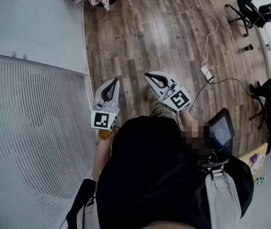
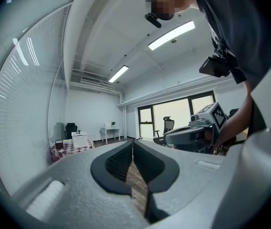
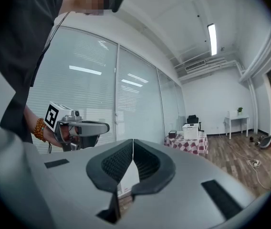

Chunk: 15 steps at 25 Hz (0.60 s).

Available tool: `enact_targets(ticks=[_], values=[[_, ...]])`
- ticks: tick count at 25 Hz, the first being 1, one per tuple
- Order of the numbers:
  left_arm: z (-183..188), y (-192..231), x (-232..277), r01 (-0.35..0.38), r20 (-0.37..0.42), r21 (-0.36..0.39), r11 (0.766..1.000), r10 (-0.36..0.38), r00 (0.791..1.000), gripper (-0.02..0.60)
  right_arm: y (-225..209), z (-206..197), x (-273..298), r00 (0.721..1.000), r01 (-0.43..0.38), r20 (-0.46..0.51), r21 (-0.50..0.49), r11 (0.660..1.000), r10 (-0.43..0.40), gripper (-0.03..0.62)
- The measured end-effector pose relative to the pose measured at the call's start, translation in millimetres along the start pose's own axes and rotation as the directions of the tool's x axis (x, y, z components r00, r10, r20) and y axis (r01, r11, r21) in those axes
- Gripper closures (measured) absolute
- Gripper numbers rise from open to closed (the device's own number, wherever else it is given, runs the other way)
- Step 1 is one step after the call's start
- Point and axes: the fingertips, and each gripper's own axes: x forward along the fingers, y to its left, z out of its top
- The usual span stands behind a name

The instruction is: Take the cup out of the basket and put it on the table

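Note:
Both grippers are held side by side in the air over the wooden floor, far from the table. My left gripper (image 1: 114,80) has its jaws closed tip to tip with nothing between them, and so does my right gripper (image 1: 147,74). A small table with a red-and-white checked cloth (image 3: 189,142) stands across the room, and a white basket (image 3: 191,131) sits on it. The same table (image 2: 70,148) and basket (image 2: 79,139) show small in the left gripper view. No cup shows in any view.
A glass wall with white blinds (image 1: 30,128) runs along my left. A white cable and power strip (image 1: 206,70) lie on the floor to the right, near black office chairs (image 1: 250,11). A white desk (image 3: 235,123) stands by the far wall.

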Motion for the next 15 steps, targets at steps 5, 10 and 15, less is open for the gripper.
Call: enact_targets(ticks=[5,10,15], values=[[20,39,99,-0.051,-0.030,0.001,0.999,0.051,0.998,0.577,-115,35,45,0.999,-0.021,0.041,0.003,1.000,0.020,0.582],[34,51,198,-0.021,-0.067,0.044,0.999,0.024,0.997,0.577,-227,53,72,0.998,-0.030,0.053,0.014,0.999,0.030,0.582],[34,86,270,-0.036,-0.071,0.003,0.999,0.036,0.997,0.577,-312,44,106,0.999,-0.002,0.049,0.097,0.995,-0.003,0.582]])
